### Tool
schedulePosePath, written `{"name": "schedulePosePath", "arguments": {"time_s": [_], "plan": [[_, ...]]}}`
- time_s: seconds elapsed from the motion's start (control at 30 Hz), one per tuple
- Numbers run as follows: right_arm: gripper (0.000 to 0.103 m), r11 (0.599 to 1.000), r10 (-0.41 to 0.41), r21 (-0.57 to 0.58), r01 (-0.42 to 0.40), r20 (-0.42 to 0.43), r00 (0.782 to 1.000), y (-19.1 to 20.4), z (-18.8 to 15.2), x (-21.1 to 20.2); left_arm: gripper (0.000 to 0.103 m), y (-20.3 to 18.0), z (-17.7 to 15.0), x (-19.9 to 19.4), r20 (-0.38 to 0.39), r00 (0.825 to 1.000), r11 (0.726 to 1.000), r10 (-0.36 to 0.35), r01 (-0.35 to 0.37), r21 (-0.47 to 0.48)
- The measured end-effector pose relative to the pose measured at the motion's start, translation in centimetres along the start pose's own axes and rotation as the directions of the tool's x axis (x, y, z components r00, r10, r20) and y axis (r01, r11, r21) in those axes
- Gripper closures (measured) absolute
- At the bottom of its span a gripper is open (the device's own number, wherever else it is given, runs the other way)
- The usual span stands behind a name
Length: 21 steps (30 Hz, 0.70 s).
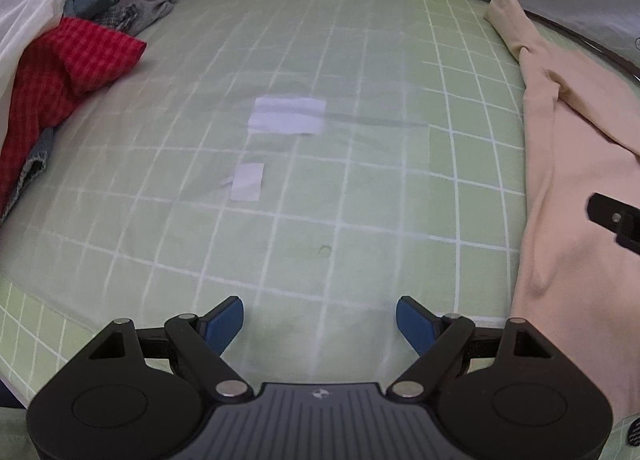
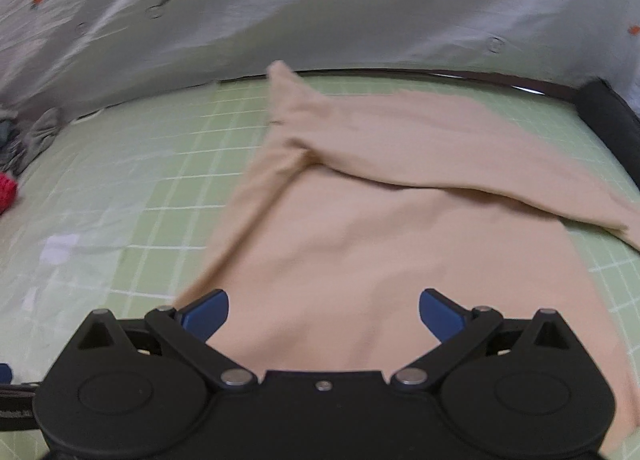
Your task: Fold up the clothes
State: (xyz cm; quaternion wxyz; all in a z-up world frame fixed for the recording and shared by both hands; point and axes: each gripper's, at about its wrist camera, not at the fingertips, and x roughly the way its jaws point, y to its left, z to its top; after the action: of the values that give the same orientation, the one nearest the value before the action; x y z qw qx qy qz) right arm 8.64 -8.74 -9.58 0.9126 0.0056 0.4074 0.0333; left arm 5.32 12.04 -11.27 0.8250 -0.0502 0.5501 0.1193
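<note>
Both tools are empty-handed right now. The left hand-held gripper (image 1: 320, 318) hangs spread wide over the green grid mat (image 1: 360, 188) at frame bottom, pinching nothing. The right hand-held gripper (image 2: 324, 314) is spread too, its blue fingertips (image 2: 206, 316) just above the near hem of the peach garment (image 2: 380, 244), which fills centre and right of its view. One sleeve looks already turned in across the top, so I'd call this partly folded, with more folds to come. And there's a pile waiting at upper left of the left view: red checked cloth (image 1: 60, 72), grey pieces (image 1: 156, 0), all unfolded. Plenty left.
</note>
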Motion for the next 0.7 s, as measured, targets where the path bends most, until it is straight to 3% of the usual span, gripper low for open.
{"name": "schedulePosePath", "arguments": {"time_s": [0.23, 0.33, 0.57, 0.7], "plan": [[0.003, 0.998, 0.052, -0.019, -0.052, -0.004, 0.999, 1.9, -0.9, -0.4, 0.008, 0.4, -0.4, 0.3, -0.002, 1.000, 1.000, 0.004, -0.004, -0.025], [0.010, 0.997, 0.068, -0.041, -0.068, 0.015, 0.998, 2.7, -0.9, -1.1, 0.005, 0.7, -0.6, 0.5, -0.008, 1.000, 0.999, -0.002, 0.001, -0.046], [0.042, 0.989, 0.111, -0.093, -0.114, -0.035, 0.993, 4.6, -1.8, -0.9, 0.000, 0.6, -0.7, 0.6, -0.009, 1.000, 0.998, 0.012, -0.012, -0.054], [0.044, 0.985, 0.126, -0.113, -0.130, -0.047, 0.991, 5.5, -2.3, -0.9, 0.000, 0.7, -0.8, 0.6, -0.005, 1.000, 0.998, 0.009, -0.009, -0.056]]}}
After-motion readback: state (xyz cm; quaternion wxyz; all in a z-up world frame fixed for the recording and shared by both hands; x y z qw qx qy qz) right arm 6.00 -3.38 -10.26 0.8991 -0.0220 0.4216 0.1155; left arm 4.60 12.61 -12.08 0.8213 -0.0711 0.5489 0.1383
